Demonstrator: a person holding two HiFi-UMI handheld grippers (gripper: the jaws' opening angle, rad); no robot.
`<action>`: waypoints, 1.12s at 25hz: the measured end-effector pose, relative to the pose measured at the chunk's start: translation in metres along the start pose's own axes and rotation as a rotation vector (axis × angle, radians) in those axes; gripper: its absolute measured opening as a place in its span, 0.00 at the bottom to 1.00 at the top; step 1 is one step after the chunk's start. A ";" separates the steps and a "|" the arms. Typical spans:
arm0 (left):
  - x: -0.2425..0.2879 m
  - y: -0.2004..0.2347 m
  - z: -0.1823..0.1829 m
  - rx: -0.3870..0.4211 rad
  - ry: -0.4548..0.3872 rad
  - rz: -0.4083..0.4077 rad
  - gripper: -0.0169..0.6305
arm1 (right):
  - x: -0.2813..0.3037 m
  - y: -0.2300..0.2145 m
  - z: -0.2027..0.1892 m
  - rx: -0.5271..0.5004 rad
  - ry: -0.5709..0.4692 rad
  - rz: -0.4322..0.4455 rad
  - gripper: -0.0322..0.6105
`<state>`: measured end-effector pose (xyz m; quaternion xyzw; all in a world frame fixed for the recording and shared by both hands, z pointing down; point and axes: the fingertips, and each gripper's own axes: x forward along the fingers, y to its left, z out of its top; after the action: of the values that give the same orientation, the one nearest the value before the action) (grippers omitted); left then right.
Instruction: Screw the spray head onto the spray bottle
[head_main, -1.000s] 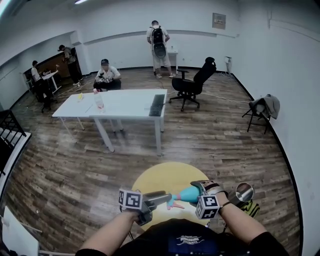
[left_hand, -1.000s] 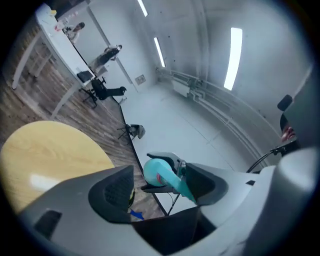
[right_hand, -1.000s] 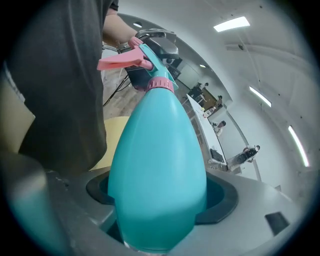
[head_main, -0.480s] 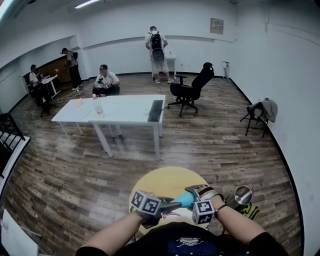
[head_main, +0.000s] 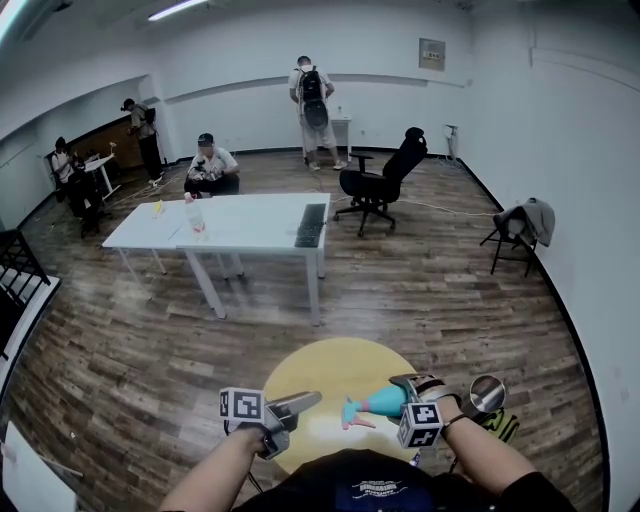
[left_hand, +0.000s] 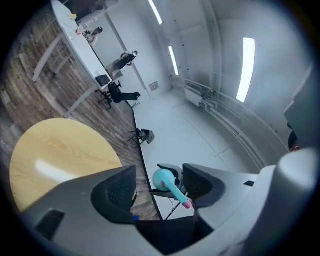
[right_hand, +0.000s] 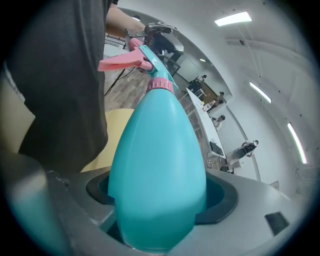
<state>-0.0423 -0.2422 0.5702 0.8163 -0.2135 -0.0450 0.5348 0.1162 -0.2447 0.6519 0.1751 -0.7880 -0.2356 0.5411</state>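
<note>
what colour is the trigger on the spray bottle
Pink. The trigger on the teal spray bottle shows best in the right gripper view.

The grey two-jaw left gripper (head_main: 303, 401), carrying its marker cube, reaches out nearly level from the bare left forearm (head_main: 215, 468). Its jaws have just been opening and stand apart, with nothing pressed between them. The grey right gripper (head_main: 398, 396), on the right forearm (head_main: 480, 455), tilts downward, its jaws clamped on the body of a teal plastic spray bottle (right_hand: 157, 150).
</note>
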 end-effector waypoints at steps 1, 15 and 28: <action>0.004 0.001 -0.008 -0.023 0.031 0.002 0.51 | 0.000 0.001 0.003 -0.017 -0.001 -0.006 0.74; 0.075 -0.012 -0.079 0.472 0.419 0.059 0.39 | 0.007 0.014 0.051 -0.153 -0.054 0.026 0.74; 0.002 0.001 -0.003 0.067 0.013 -0.008 0.53 | 0.002 0.007 0.003 0.002 -0.016 0.026 0.74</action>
<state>-0.0401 -0.2406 0.5730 0.8349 -0.2082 -0.0345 0.5084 0.1128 -0.2394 0.6567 0.1635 -0.7947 -0.2293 0.5376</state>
